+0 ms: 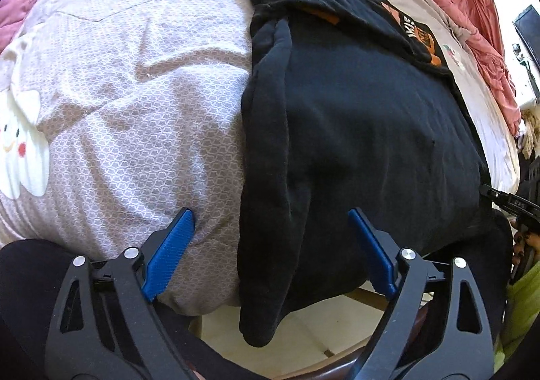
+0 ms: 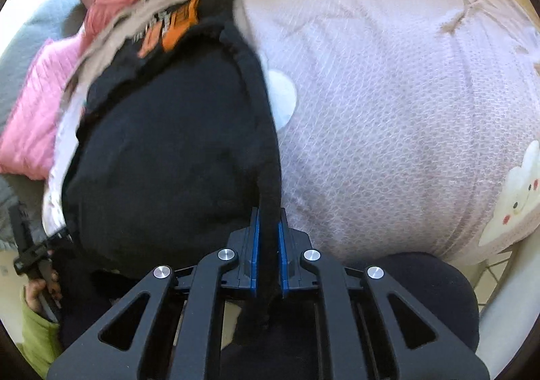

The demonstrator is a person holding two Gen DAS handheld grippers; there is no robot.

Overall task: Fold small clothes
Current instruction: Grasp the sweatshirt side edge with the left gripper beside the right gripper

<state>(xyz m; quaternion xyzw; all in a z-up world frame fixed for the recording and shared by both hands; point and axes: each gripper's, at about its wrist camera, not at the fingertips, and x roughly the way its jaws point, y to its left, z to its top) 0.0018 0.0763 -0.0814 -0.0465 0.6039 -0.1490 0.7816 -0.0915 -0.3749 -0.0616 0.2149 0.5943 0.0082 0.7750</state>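
Note:
A black garment [image 1: 364, 130] with orange and white print near its far end lies on the bed and hangs over the near edge. In the left wrist view a long black sleeve [image 1: 270, 177] runs down its left side and dangles off the edge. My left gripper [image 1: 271, 218] is open, its blue pads either side of that sleeve, not touching it. In the right wrist view the same garment [image 2: 168, 150] lies left of centre. My right gripper [image 2: 268, 221] is shut on a black edge strip [image 2: 270, 184] of the garment.
The bed has a pale patterned cover [image 1: 135, 103] with cartoon bears and strawberries. A red quilt [image 1: 472, 8] lies along one side and a pink quilt [image 2: 37, 110] too. The other gripper and hand show at each view's edge [image 1: 516, 211].

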